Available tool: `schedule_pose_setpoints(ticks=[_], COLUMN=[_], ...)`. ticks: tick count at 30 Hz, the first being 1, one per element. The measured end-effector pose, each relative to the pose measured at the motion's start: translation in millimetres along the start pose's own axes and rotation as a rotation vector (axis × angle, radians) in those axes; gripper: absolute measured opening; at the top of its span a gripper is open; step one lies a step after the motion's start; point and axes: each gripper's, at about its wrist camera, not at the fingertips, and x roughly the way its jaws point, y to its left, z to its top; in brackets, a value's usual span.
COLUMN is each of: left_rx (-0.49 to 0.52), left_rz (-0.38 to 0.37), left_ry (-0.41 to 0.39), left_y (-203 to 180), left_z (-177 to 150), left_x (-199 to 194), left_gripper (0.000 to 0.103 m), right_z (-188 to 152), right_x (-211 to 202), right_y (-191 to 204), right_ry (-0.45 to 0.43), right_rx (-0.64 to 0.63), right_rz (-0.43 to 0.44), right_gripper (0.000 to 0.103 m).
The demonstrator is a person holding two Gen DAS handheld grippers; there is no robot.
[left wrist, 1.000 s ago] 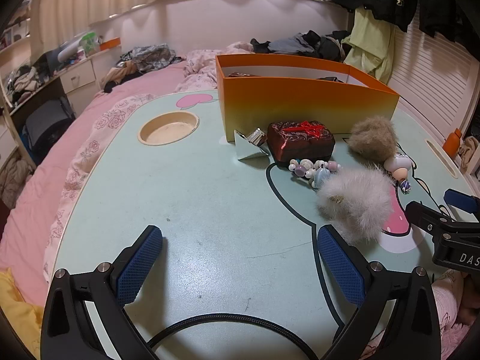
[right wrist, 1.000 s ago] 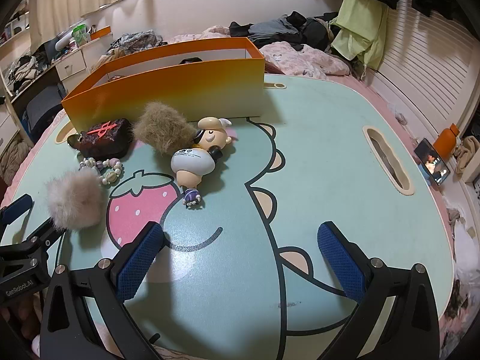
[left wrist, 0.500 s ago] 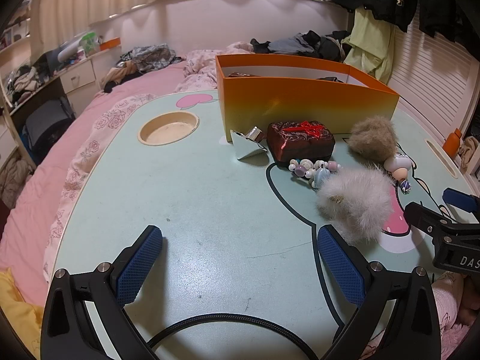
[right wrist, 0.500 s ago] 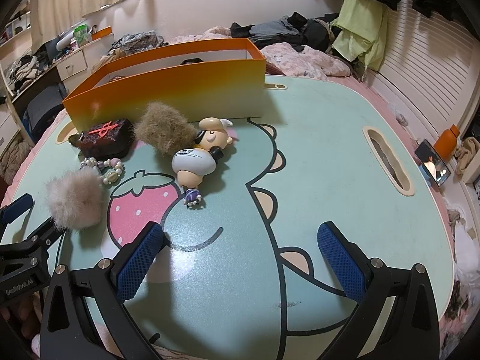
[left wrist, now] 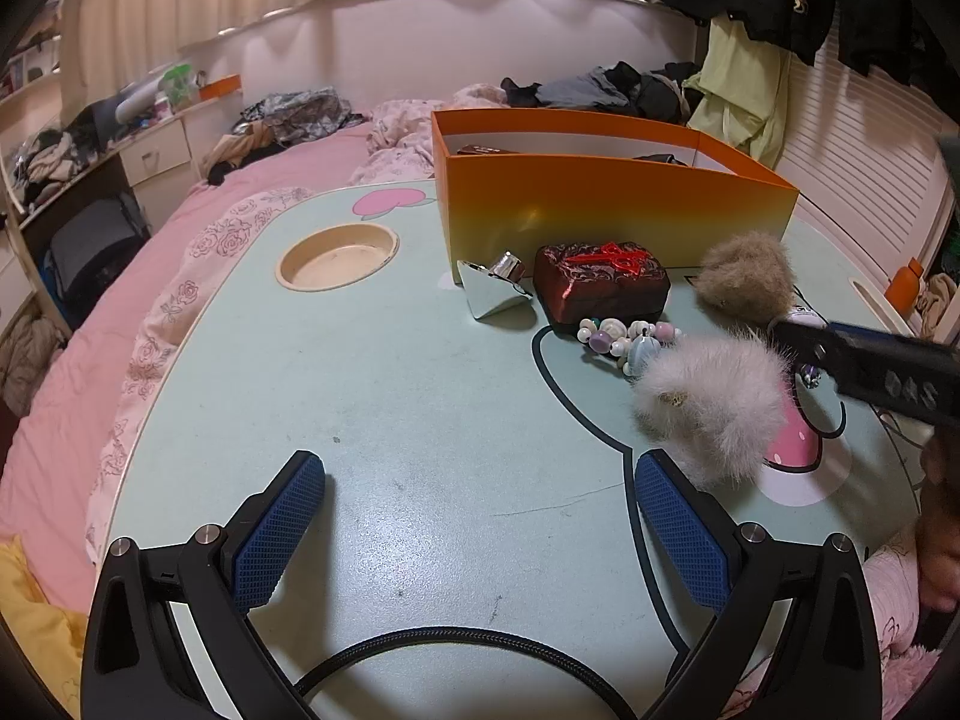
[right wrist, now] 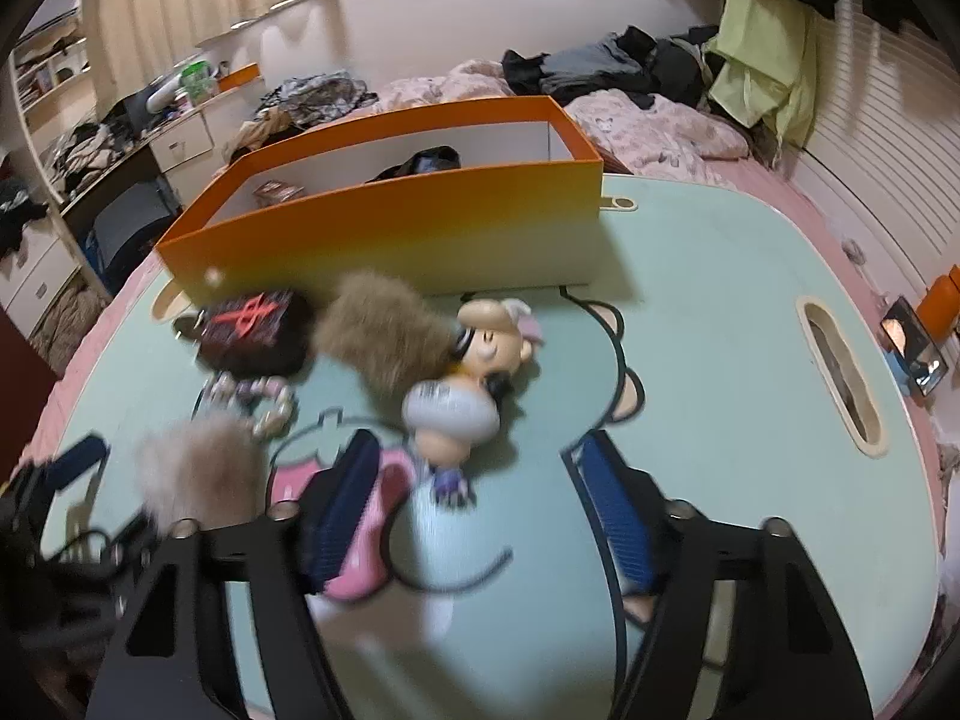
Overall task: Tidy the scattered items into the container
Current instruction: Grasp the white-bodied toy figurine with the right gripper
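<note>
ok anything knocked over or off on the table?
Yes: the cartoon figurine lies on its side against the brown fur pom-pom, and the silver perfume bottle is tipped over beside the orange box. No spill or damage shows.

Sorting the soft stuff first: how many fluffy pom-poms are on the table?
2. A brown pom-pom lies just in front of the orange box; a white pom-pom lies nearer, beside the bead bracelet.

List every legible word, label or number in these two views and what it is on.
"DAS", seen rotated and cut off, on the right gripper body in the left wrist view.
Red character on the dark red box: not readable.
Printed label on the figurine: too blurred to read.
Nothing else carries text.
</note>
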Motion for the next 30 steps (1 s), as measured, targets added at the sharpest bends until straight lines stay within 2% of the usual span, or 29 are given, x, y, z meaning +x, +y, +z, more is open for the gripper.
schedule_pose_setpoints(ticks=[3,5,9,13,18,23,26,30], left_rx=[0.0,0.0,0.0,-0.001,-0.015,-0.037,-0.005,0.045], left_rz=[0.0,0.0,0.0,-0.001,-0.022,-0.088,-0.124,-0.129], left_ry=[0.0,0.0,0.0,-0.002,-0.015,-0.109,-0.154,-0.175], left_y=[0,-1,0,-1,1,4,-5,-19], left_z=[0,0,0,-1,1,5,8,8], left_x=[0,0,0,0,-3,-21,-29,-33], left_gripper=[0.103,0.103,0.103,0.103,0.103,0.103,0.103,0.103], right_z=[7,9,3,-11,-29,-29,-28,-26], right_x=[6,9,1,-24,-37,-47,-54,-59], right_y=[3,5,5,1,-5,-13,-13,-10], right_ry=[0.009,0.006,-0.036,-0.134,-0.174,-0.237,-0.268,-0.287], right_rx=[-0.004,-0.015,-0.028,-0.027,0.0,0.053,0.052,0.048], right_rz=[-0.001,-0.003,0.025,0.075,0.12,0.129,0.133,0.139], right_gripper=[0.054,0.042,0.042,0.042,0.042,0.042,0.042,0.042])
